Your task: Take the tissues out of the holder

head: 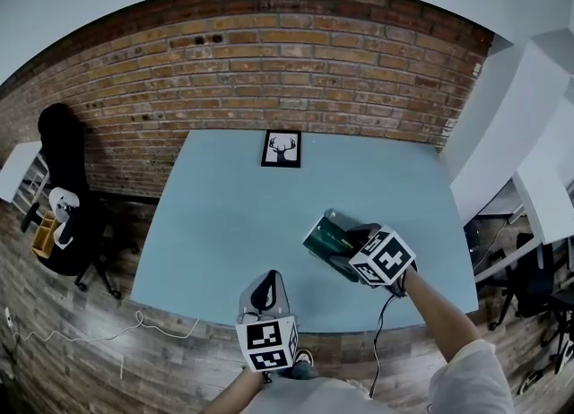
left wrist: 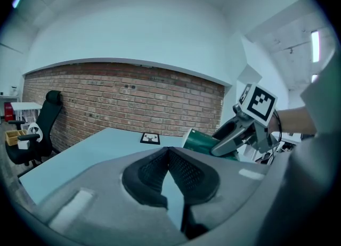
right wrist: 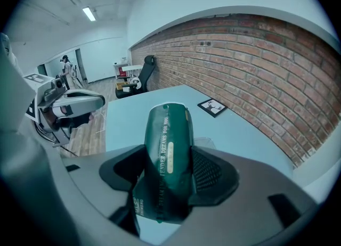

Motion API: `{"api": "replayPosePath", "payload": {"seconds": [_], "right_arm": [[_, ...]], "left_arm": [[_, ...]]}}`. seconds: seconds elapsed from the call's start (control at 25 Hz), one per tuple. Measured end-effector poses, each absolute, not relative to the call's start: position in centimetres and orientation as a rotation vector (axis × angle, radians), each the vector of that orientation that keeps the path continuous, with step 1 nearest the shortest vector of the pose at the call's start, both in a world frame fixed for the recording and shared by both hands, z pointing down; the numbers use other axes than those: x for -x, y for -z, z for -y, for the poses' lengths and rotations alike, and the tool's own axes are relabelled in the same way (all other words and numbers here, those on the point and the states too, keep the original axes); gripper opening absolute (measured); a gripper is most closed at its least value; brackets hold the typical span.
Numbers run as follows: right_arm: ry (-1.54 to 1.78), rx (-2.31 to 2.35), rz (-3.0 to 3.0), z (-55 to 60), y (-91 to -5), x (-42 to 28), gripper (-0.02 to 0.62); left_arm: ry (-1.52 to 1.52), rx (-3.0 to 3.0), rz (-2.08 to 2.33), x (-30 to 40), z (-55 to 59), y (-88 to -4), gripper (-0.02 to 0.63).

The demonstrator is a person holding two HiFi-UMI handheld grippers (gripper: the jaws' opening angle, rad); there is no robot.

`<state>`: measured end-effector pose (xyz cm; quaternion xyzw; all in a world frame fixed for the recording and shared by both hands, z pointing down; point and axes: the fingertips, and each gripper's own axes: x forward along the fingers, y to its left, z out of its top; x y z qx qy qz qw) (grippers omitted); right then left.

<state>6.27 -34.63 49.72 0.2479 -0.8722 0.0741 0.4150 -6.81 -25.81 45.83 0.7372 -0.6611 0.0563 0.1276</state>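
Right gripper [right wrist: 168, 171] – fingers [right wrist: 213, 173] spread wide and pressed on both flanks of the green tissue pack [right wrist: 168, 149]. The pack stands lengthwise between them, its far end jutting well past the tips. From the head view the pack sits tilted over the right front part of the table [head: 215, 224], near the front edge; I cannot tell whether it touches the top.

Left gripper [left wrist: 169, 154] – fingertips meet, nothing held. It hangs at the table's near edge, apart from the pack and to its left.

Open tabletop runs from the pack leftward and back to the far edge, where a deer picture [head: 282, 148] lies flat. The brick wall [head: 269, 63] is behind that edge, and a black chair [head: 63, 197] stands off the left side.
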Motion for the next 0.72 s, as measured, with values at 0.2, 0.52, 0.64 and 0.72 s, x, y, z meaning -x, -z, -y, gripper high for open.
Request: {"api": "replayPosePath", "payload": {"seconds": [0.2,0.52,0.64,0.72], "right_arm": [[-0.196,-0.590,2.193,32.9,-50.6,-5.3,0.275],[-0.222,-0.556,2.199,31.5,-51.7,-4.0,0.275],[-0.230,-0.544,2.202,31.1,-52.2,-3.5,0.275],[-0.239,-0.535,2.202,30.7,-52.7,-3.3,0.275]], "left_arm": [[-0.162,-2.136,1.930,7.2,25.2,-46.1,0.008],[-0.166,-2.124,1.937,8.0,24.8,-46.3,0.008],[-0.171,-2.119,1.938,8.2,24.7,-46.5,0.008],[-0.175,-2.115,1.937,8.3,24.6,-46.7,0.008]]}}
